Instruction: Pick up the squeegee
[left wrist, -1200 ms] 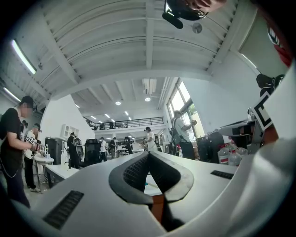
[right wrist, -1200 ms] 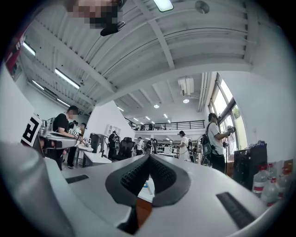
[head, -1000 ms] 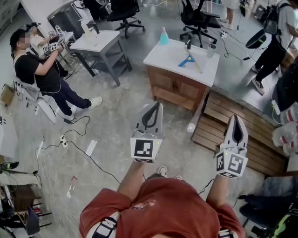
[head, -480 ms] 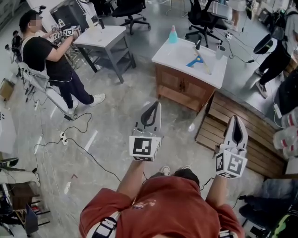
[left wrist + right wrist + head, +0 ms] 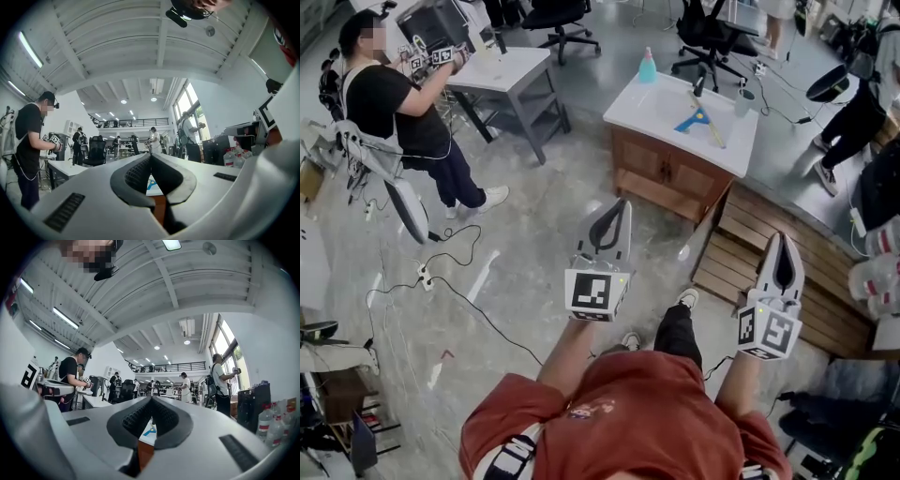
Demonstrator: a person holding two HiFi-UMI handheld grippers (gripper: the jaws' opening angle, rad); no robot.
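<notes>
The squeegee point(image 5: 698, 119), blue-headed with a pale wooden handle, lies on the white top of a wooden cabinet point(image 5: 666, 173) several steps ahead. Both grippers are held out level over the floor, well short of it. My left gripper point(image 5: 619, 204) is shut and empty, and so is my right gripper point(image 5: 785, 236). In the left gripper view a bit of the blue squeegee point(image 5: 151, 183) shows through the gap behind the closed tips of the left gripper point(image 5: 151, 154). The right gripper view shows the squeegee point(image 5: 150, 430) below the closed tips of the right gripper point(image 5: 151, 398).
On the cabinet top stand a teal spray bottle point(image 5: 647, 66), a cup point(image 5: 742, 101) and a dark item point(image 5: 700, 86). A wooden pallet point(image 5: 769, 267) lies right of the cabinet. A grey table point(image 5: 502, 70), a person in black point(image 5: 398, 112) and floor cables point(image 5: 450, 281) are at left.
The cabinet has come a little nearer and shifted right in the head view; a leg now steps forward. The person at left has stood up by the grey table. Both grippers stay shut.
</notes>
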